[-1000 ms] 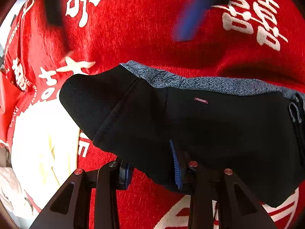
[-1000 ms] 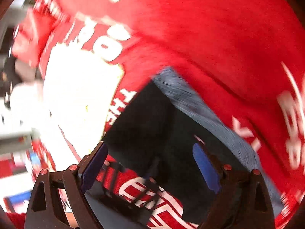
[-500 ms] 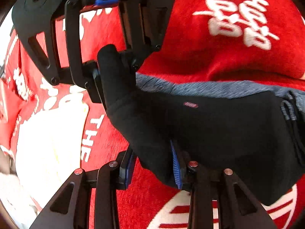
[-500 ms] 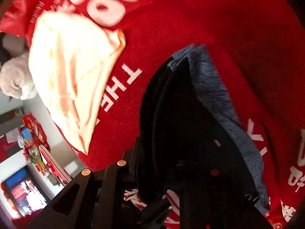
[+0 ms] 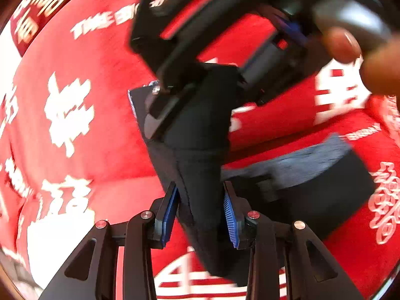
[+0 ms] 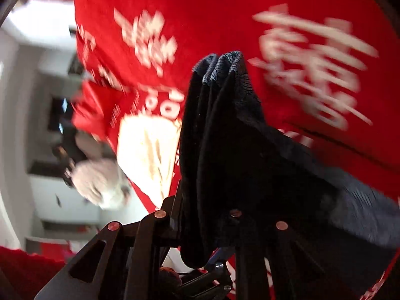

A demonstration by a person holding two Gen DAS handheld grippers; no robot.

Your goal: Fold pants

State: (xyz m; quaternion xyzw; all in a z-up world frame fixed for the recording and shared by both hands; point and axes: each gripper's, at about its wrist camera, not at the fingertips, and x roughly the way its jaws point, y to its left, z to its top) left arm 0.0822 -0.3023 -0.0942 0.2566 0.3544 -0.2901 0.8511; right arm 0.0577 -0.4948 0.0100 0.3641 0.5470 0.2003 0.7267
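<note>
both claws (image 5: 200,208) pinch soft black pants (image 5: 200,155)

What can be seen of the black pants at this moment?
The black pants are soft knit fabric with a mottled grey-blue band at one edge. They are bunched into several layers and partly lifted off the red printed blanket. The left gripper clamps one bunch, the right gripper another, fabric filling both. The rest lies folded on the blanket.
</note>
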